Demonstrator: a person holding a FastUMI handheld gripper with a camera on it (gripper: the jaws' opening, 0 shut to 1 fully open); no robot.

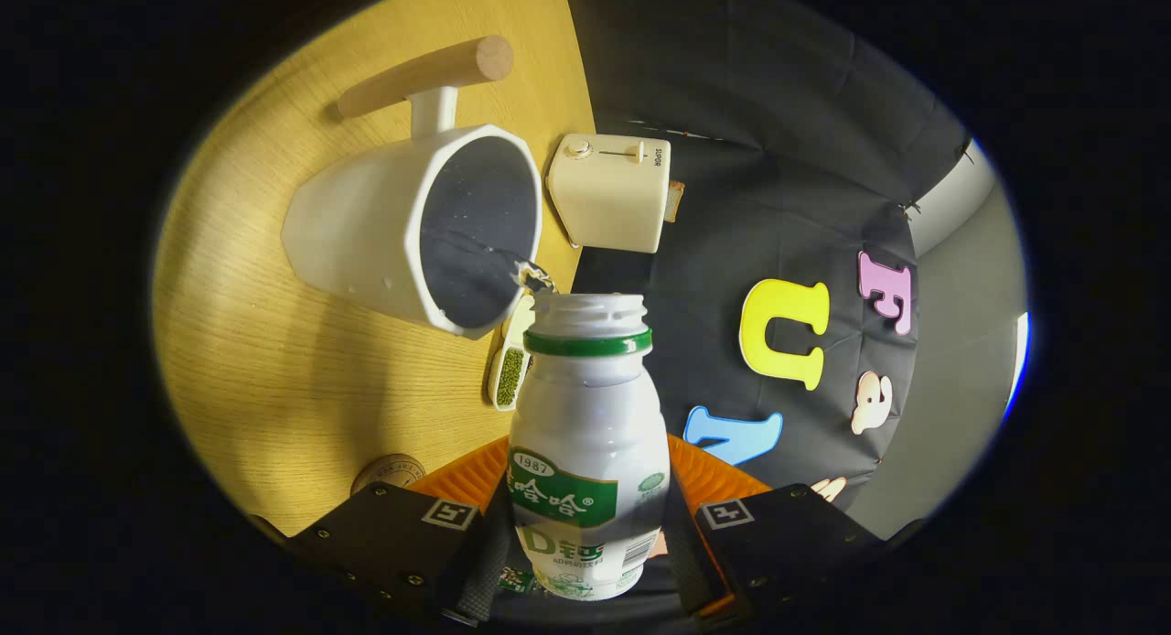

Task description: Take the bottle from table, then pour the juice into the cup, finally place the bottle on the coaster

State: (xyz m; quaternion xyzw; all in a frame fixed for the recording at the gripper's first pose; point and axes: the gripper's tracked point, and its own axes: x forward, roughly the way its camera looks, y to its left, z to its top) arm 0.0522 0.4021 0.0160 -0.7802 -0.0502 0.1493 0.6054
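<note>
My gripper (585, 548) is shut on a white juice bottle (588, 452) with a green neck ring and green label, one finger on each side of its lower body. The bottle has no cap and is tipped toward the table. Its mouth sits at the rim of a white cup (366, 232) with a wooden handle (425, 75), just ahead of the fingers. A thin clear stream (526, 271) runs from the mouth into the cup's dark inside. A small round brown coaster (389, 473) lies on the wooden table (274, 360) close beside one finger (476, 562).
A cream toaster (611, 191) with a bread slice stands at the table's edge beyond the cup. A small white dish of green beans (509, 374) lies by the edge, between cup and bottle. The booth's black cloth wall rises behind the table.
</note>
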